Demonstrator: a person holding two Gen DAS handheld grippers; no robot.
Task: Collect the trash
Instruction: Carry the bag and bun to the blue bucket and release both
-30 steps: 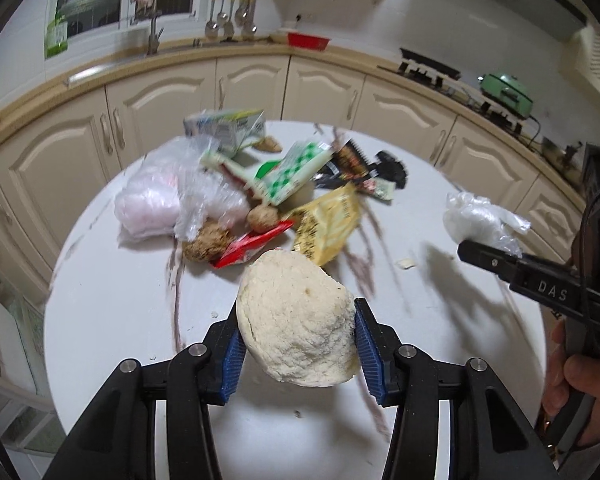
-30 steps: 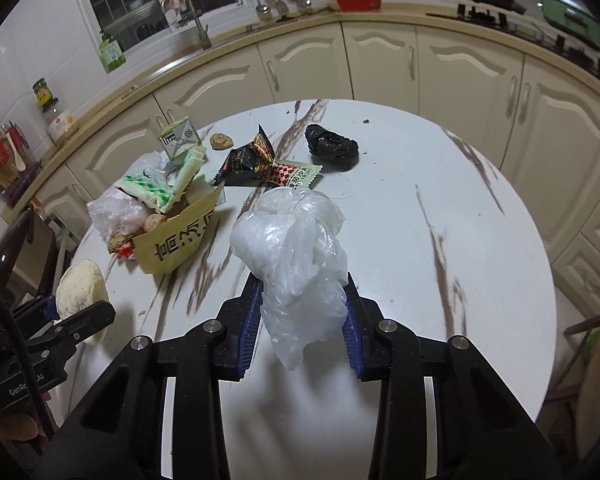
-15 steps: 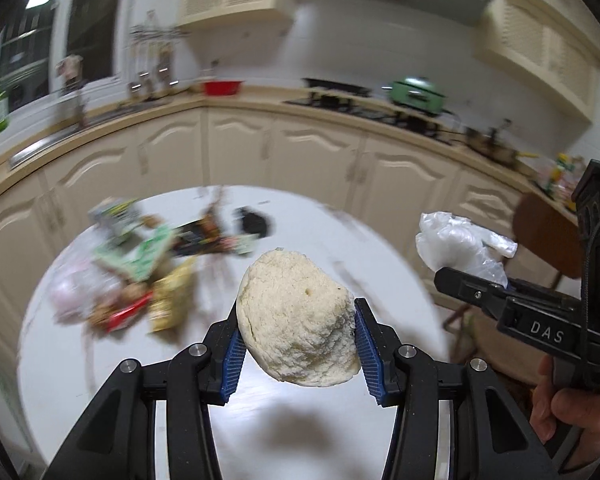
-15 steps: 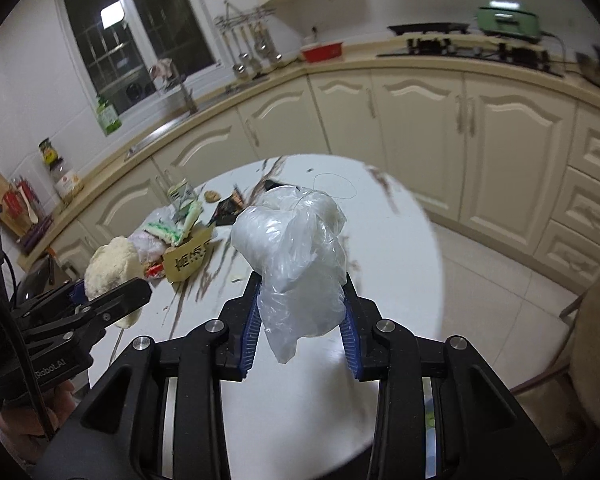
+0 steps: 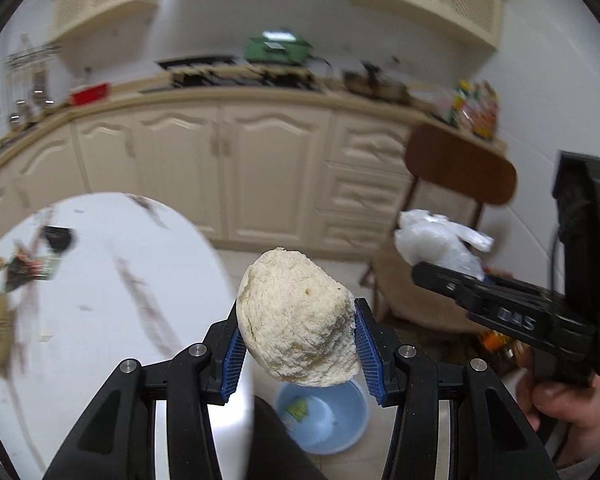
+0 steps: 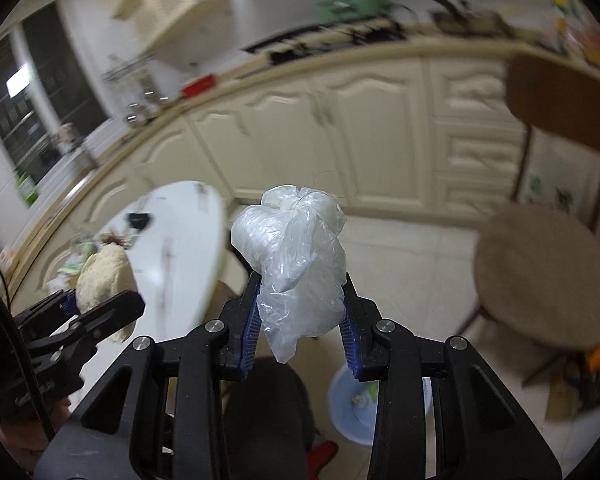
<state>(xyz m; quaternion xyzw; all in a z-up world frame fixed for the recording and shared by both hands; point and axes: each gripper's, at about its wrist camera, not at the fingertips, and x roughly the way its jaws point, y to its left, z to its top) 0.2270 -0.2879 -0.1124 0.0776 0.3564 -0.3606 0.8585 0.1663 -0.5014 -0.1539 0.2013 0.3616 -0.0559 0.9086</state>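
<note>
Floor and blue bin (image 5: 332,420) now below us, white table (image 5: 100,280) swung left of bin. Our left gripper (image 5: 300,344) clamps bread lump (image 5: 296,320), right gripper (image 6: 300,320) clamps crumpled plastic bag (image 6: 296,260), both above bin.

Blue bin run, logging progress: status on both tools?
Left tool shut on bread lump. Right tool shut on plastic bag. Blue bin on floor below, nothing blocking it.

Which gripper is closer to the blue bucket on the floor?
Left, probably. The left gripper, holding the bread lump, hangs right above the blue bucket. The right gripper, holding the plastic bag, sits slightly off to its side.
</note>
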